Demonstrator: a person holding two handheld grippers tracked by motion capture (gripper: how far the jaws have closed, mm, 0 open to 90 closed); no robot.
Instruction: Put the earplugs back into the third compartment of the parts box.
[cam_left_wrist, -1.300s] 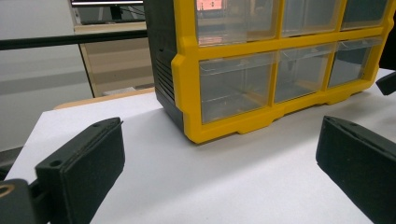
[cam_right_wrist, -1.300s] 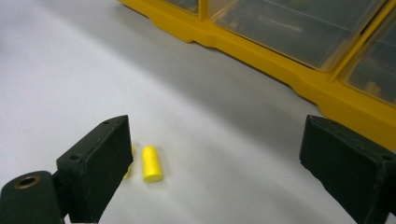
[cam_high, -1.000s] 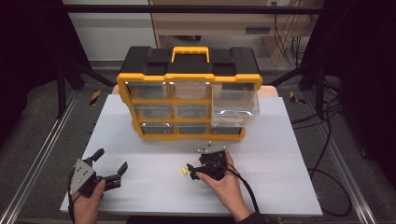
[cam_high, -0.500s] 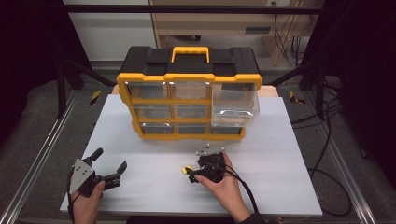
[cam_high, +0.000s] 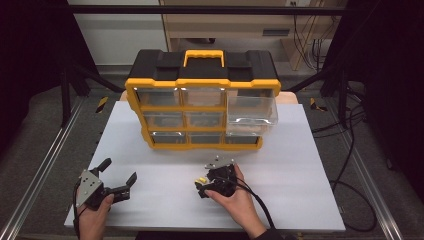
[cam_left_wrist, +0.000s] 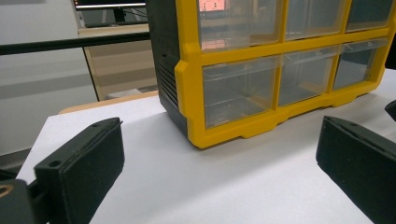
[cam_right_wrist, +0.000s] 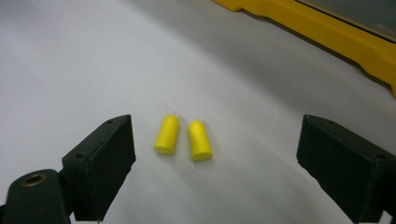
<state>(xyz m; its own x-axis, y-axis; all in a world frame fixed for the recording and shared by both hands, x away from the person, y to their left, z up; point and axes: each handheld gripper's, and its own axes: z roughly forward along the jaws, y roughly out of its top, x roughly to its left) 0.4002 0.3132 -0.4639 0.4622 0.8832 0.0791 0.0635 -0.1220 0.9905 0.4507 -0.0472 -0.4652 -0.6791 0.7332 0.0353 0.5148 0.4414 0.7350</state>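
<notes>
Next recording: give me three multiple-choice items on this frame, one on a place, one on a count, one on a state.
1. Where do the yellow earplugs lie?
A. in the pulled-out drawer
B. on the white table between the right gripper's fingers
C. on top of the organizer

2. How many earplugs are there?
A. one
B. two
C. four

3. How is the left gripper?
A. open, holding nothing
B. shut on an earplug
C. shut on a drawer

Answers: 1 B, the right gripper view shows them on the table. 2 B, two lie side by side. 3 A, its fingers stand wide apart.

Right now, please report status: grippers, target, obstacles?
Left gripper open, idle. Right gripper open around two yellow earplugs, untouched on the white table. Nothing in the way.
</notes>
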